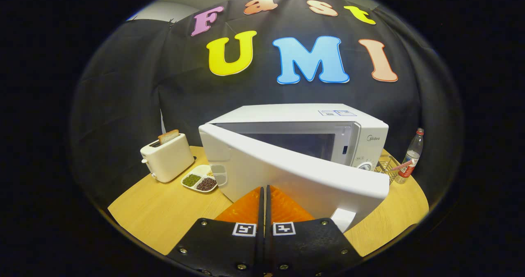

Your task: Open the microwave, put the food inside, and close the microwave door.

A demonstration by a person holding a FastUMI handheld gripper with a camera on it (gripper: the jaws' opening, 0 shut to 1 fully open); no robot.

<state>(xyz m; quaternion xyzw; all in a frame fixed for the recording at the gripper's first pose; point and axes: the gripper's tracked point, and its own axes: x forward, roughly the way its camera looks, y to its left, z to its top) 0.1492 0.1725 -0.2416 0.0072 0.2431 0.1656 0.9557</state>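
A white microwave point(287, 113) stands on the wooden table point(164, 215). Its door point(295, 174) is hinged at the left and stands partly open, the free edge swung out toward me. My gripper point(263, 190) is shut with nothing between its fingers, and the tips rest against or just short of the door's outer face, near its lower middle. The food is a white divided plate point(199, 181) holding green and dark beans; it lies on the table left of the door, beside the hinge corner. The part of the cavity point(303, 143) I can see above the door's top edge holds nothing.
A cream toaster point(167, 158) with a slice of bread in it stands left of the plate. To the right of the microwave are a wire basket point(387, 166) and a plastic bottle point(411, 158). The table's rounded edge runs close in front.
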